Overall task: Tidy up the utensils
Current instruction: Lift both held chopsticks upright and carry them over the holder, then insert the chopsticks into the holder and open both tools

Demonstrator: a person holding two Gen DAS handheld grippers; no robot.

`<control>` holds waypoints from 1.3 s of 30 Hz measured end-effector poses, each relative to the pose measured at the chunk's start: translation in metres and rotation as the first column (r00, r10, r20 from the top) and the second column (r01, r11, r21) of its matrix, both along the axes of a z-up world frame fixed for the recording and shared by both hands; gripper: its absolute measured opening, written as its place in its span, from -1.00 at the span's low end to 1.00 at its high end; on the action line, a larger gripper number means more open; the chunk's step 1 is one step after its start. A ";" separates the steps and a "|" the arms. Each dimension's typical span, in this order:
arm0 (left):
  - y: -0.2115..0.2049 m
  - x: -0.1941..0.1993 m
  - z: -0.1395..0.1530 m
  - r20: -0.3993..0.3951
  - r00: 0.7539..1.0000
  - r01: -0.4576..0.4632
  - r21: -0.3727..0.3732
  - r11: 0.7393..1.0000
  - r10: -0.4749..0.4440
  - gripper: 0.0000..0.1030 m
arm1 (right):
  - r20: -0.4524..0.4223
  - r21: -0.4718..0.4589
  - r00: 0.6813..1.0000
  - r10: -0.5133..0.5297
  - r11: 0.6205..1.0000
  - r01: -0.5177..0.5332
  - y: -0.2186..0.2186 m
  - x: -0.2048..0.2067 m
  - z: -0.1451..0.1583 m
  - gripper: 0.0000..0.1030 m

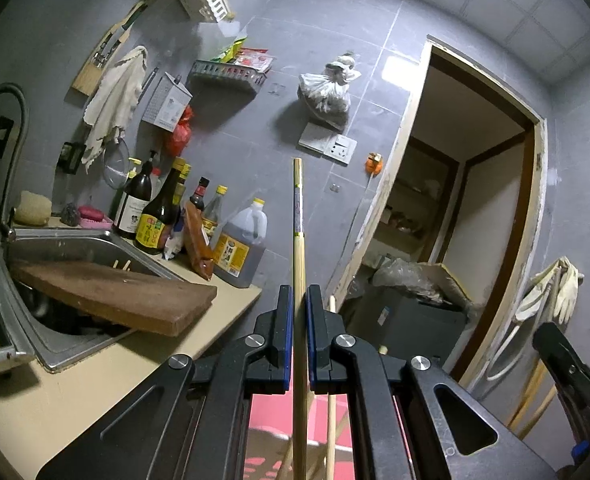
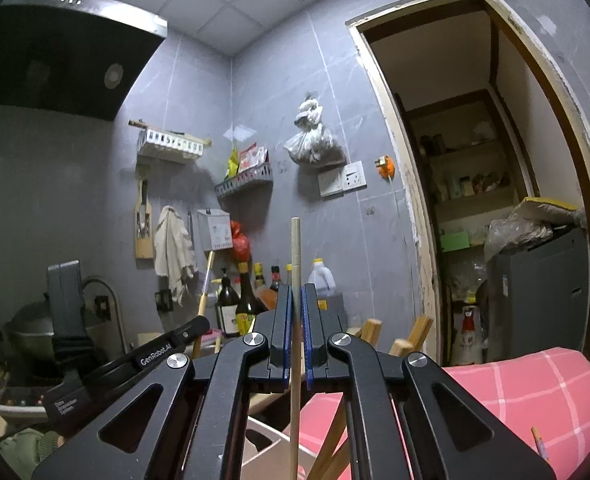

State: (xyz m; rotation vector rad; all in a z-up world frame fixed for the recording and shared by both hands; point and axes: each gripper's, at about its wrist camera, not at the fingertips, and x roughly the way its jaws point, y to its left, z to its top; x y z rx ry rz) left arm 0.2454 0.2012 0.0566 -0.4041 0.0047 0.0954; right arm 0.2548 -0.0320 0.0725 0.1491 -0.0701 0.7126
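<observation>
Both grippers point toward the grey wall. Left gripper point(image 1: 299, 292) is closed on one pale chopstick point(image 1: 298, 208), which stands up between its blue pads. Right gripper point(image 2: 297, 292) is closed on another chopstick point(image 2: 295, 248), also upright. Lower left, a wooden board point(image 1: 115, 296) lies across the sink point(image 1: 47, 344), near brown bottles point(image 1: 163, 212).

Both views are dimly lit with a cold, bluish cast. A bright glare patch is seen on the wall tile point(image 1: 400, 67) beside the doorway point(image 1: 471, 208). Soft shadows are thrown under the hanging bag point(image 1: 327, 88). Straight edges are bent by fisheye distortion, corners are vignetted black, and distant detail is rendered soft.
</observation>
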 end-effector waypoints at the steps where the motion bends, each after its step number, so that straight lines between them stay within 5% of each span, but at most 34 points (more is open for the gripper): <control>1: -0.003 -0.001 -0.002 -0.001 1.000 0.006 0.010 1.000 -0.006 -0.92 | -0.004 -0.005 1.000 -0.001 1.000 0.001 0.001 -0.001 -0.001 -0.94; 16: -0.029 -0.002 -0.024 -0.058 0.991 0.126 0.113 0.986 -0.120 -0.91 | -0.087 -0.048 0.992 -0.089 0.995 0.085 0.012 0.002 -0.024 -0.94; 39: -0.027 -0.012 -0.036 -0.085 0.983 0.168 0.084 0.982 -0.161 -0.85 | -0.140 -0.077 0.977 -0.159 0.986 0.149 0.019 -0.004 -0.032 -0.89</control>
